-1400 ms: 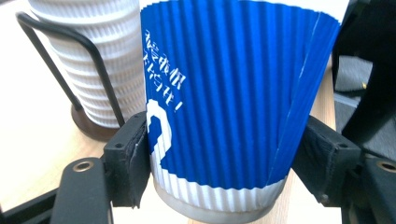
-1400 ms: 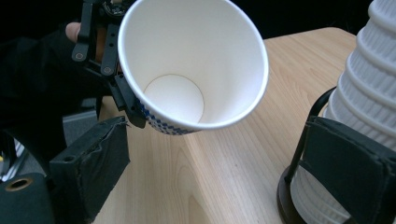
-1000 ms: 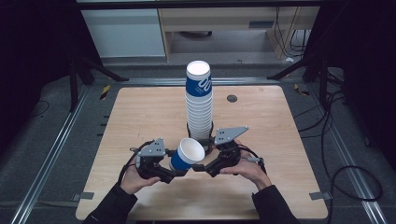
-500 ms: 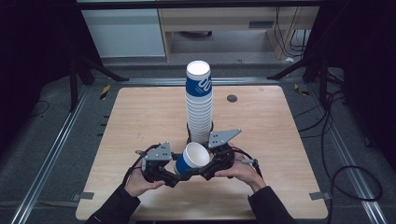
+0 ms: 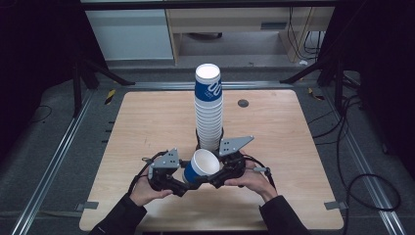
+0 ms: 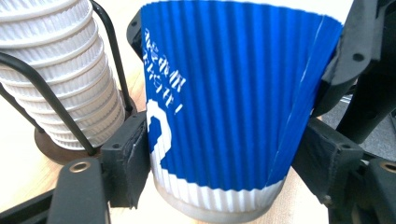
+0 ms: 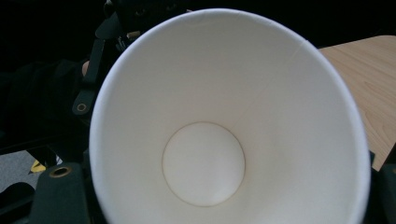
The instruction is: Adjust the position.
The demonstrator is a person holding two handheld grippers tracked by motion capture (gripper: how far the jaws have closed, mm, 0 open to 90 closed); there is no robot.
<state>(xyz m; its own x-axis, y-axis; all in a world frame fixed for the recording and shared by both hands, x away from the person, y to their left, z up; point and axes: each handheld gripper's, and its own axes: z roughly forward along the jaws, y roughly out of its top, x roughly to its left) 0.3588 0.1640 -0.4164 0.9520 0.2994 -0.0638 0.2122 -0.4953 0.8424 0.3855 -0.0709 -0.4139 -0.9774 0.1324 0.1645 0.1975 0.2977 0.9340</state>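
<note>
While both grippers meet near the front edge of the wooden surface (image 5: pixel 147 127), a single blue ribbed paper cup (image 5: pixel 200 167) hangs between them, tilted with its white mouth facing up and toward the right gripper (image 5: pixel 221 177). In the left gripper view the left gripper (image 6: pixel 215 177) has its two black jaws pressed against opposite sides of the cup (image 6: pixel 233 102), pinching the lower part of its blue wall just above the white base band. The right gripper view looks straight into the cup's open white inside (image 7: pixel 205 163), with the rim just ahead of that gripper; its jaws sit low at either side of the rim, and whether they actually press on the cup cannot be told. Just beyond the held cup, to the left in the left gripper view, stands the tall stack of cups (image 5: pixel 209 110) in a black wire holder (image 6: pixel 56 107), close to the cup but apart from it. The person's hands (image 5: pixel 147 192) grip both tools from below.
</note>
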